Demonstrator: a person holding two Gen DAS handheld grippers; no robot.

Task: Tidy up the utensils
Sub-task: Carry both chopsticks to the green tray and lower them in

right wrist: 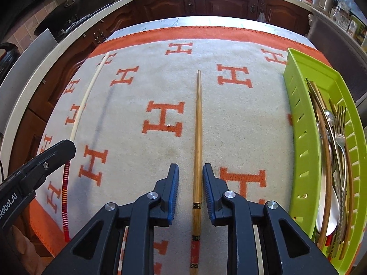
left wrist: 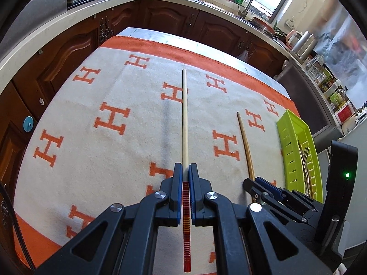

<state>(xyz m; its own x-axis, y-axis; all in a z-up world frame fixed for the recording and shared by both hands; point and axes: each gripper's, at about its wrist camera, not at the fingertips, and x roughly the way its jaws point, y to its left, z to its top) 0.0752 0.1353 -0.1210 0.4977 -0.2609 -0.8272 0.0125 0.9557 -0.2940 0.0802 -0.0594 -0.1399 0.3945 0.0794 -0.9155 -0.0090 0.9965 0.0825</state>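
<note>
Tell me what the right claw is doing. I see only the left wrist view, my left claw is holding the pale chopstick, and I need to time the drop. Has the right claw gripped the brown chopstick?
Observer: Not yet. The right claw is open, with one pad on each side of the brown chopstick and neither pressing it.
Operator: Which end is it taking?
Observer: The thick end, which is red with patterned bands and lies nearest the claw.
Operator: What is in the green basket?
Observer: In the green basket there is a white spoon, forks and several brown chopsticks, all lying lengthwise.
</note>
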